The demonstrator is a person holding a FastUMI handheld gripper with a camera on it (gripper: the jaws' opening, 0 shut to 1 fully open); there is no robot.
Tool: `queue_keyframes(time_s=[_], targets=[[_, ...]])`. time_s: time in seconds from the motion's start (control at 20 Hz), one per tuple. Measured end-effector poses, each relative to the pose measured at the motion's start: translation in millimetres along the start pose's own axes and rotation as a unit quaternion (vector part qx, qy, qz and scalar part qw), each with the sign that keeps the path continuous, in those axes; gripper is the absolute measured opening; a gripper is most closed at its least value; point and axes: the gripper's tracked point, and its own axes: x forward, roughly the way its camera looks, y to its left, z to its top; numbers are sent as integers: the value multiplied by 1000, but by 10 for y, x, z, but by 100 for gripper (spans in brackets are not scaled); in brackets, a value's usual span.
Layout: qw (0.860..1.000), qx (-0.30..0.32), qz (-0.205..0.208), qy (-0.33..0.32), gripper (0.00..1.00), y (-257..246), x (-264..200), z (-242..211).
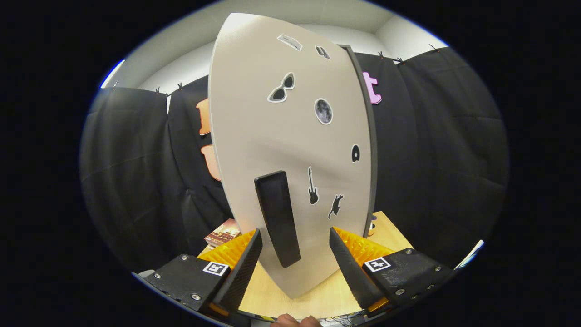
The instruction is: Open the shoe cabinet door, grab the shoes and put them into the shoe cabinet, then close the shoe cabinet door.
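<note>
Cabinet door (290, 150): a pale panel that stands upright just ahead of the gripper, stuck over with small stickers; a dark edge runs down its far side, so it seems to be seen at a slant; whether it is shut or part-way open I cannot tell, and the cabinet's inside is hidden behind it.
Worktop (317, 295): light wood; it carries the cabinet, whose door reaches down almost to the surface.
Gripper (295, 245): jaws wide apart and holding nothing; one finger stands on each side of the door's lower part, neither pressing on it; that straddle looks like a line-up for a pinch.
Handle (278, 218): a long dark bar set upright on the door, between the jaws and nearer the left one; it is the door's obvious grip point, and an upright bar suits jaws that close sideways.
Box (222, 234): a small printed thing on the worktop beyond the left finger, beside the door; what it is I cannot say.
Shoes: hidden from here, so where they wait I cannot tell.
Step in hand: by my reading, the handle grip that works the door; which way it will swing is unclear.
</note>
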Motion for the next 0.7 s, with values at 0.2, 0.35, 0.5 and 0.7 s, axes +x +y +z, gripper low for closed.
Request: queue_keyframes(time_s=[0.2,0.35,0.5,0.7], targets=[[1000,-4,11,6,93,256,192,-17],[1000,-13,21,13,93,411,377,-17],[999,-19,33,13,93,534,601,18],[998,-14,60,16,93,760,904,35]])
